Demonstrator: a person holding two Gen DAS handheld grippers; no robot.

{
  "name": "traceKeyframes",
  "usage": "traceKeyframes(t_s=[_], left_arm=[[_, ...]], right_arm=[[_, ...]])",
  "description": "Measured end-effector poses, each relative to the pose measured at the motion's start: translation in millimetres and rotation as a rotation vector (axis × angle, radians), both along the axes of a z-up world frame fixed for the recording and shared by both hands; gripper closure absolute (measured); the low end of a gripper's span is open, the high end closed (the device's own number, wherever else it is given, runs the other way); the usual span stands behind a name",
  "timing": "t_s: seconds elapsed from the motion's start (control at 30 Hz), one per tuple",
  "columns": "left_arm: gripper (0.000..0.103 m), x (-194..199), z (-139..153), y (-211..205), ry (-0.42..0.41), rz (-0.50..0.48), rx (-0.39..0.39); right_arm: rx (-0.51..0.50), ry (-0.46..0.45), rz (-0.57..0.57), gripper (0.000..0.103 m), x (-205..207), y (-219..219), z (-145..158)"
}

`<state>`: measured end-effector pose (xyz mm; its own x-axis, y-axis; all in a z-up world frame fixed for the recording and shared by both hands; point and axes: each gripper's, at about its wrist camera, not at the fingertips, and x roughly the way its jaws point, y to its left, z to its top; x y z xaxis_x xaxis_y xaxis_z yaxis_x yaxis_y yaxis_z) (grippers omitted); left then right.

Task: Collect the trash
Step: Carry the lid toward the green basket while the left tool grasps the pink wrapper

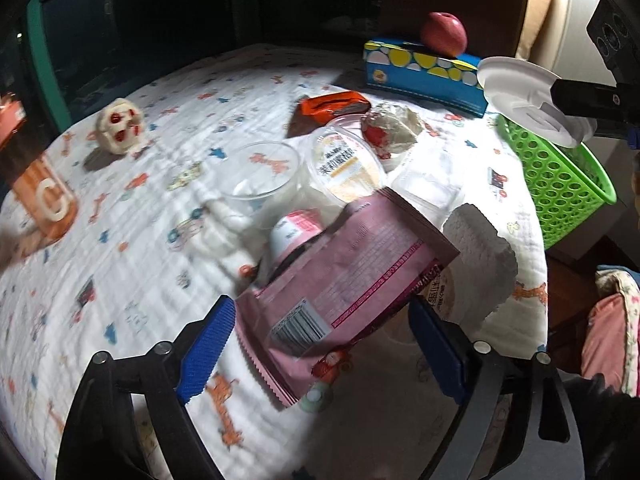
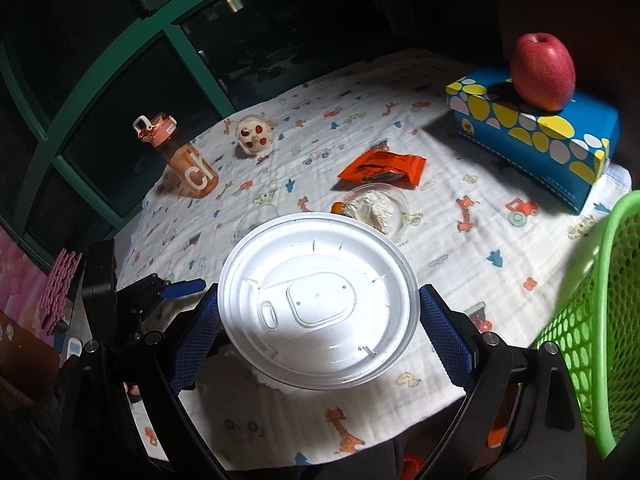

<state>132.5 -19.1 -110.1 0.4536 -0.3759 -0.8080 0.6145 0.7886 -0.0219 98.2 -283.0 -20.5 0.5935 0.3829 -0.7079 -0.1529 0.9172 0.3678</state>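
My left gripper (image 1: 322,344) hangs low over a heap of trash on the tablecloth. Its blue pads (image 1: 208,344) stand wide on either side of a pink snack wrapper (image 1: 340,292), and I see no pad pressing on it. Under the wrapper lie a small pink-and-white cup (image 1: 292,228), a clear cup (image 1: 264,176) and a clear labelled lid (image 1: 346,164). My right gripper (image 2: 320,324) is shut on a round white plastic lid (image 2: 320,304), held flat between its pads. In the left wrist view the white plastic lid (image 1: 528,96) hovers just above the green basket (image 1: 560,188).
An orange wrapper (image 2: 384,168) and a cup of crumpled paper (image 2: 376,206) lie mid-table. A blue tissue box (image 2: 536,132) with an apple (image 2: 544,72) on top stands at the back right. An orange bottle (image 2: 184,156) and a skull toy (image 2: 254,134) stand far left. White foam (image 1: 480,264) lies near the edge.
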Motion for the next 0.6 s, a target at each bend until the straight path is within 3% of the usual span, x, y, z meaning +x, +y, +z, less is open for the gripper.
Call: traceKeyframes(t_s=[0.37, 0.6], left_arm=[[0.066, 3, 2, 1, 0.045, -0.026, -0.090], [0.079, -6, 18, 8, 0.032, 0.034, -0.114]], right_arm=[[-0.016, -0.004, -0.116, 0.010, -23, -41, 3], [-0.019, -0.027, -0.168, 0.010, -38, -61, 9]])
